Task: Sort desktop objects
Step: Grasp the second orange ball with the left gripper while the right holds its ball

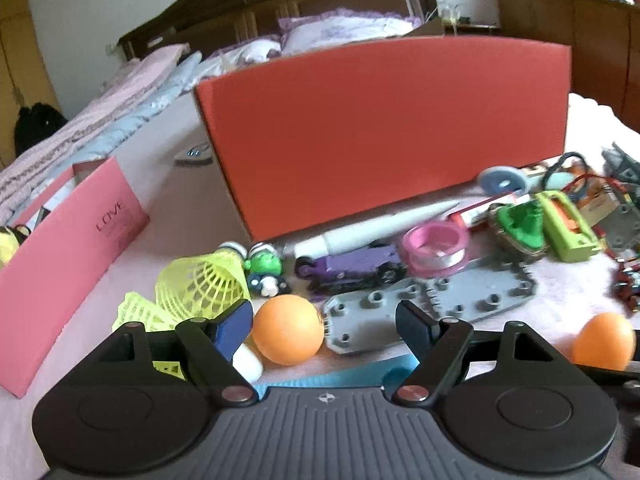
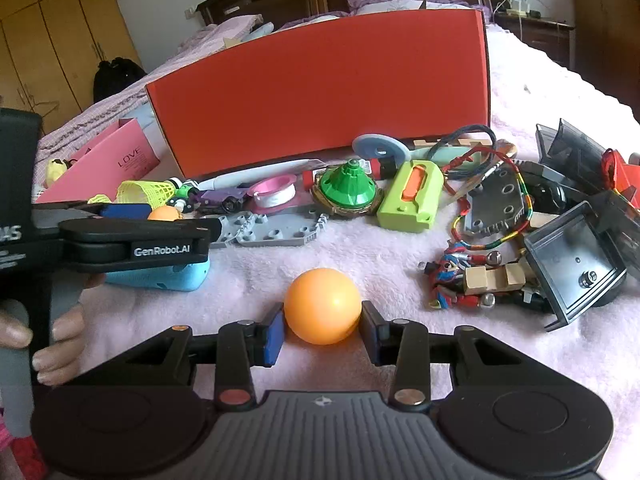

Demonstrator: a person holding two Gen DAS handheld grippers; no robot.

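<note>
Two orange balls on the pink bedcover, one for each gripper.

Right gripper [image 2: 322,330]: closed on the near orange ball [image 2: 323,306], one blue pad [image 2: 275,336] against each side, at about 6 o'clock in the right wrist view. Ball low on the cover, perhaps touching it; cannot tell for sure.

Left gripper [image 1: 324,322]: jaws open wide, not pressing on anything. Second orange ball [image 1: 289,329] between the fingers but close beside the blue pad [image 1: 234,330] at 9 o'clock of the gap, and well apart from the other finger. Yellow shuttlecocks [image 1: 200,286] crowded at 10 o'clock of this ball, grey studded plate [image 1: 430,308] just beside it at 3 o'clock.

Sorting probably at an early stage: a lot of toys in front of the orange box [image 2: 320,92], which stands at 12 o'clock, with a pink box [image 1: 68,240] further toward 9 o'clock.

To do the step well, in my judgement:
- Better to centre the left jaws on the ball before closing, so as not to push it sideways.
- Close slowly; a smooth round ball likely to slip out.
- Keep the fingers away from the shuttlecock netting and the plate edge.
- Lift the right ball straight up, squeeze unchanged.
</note>
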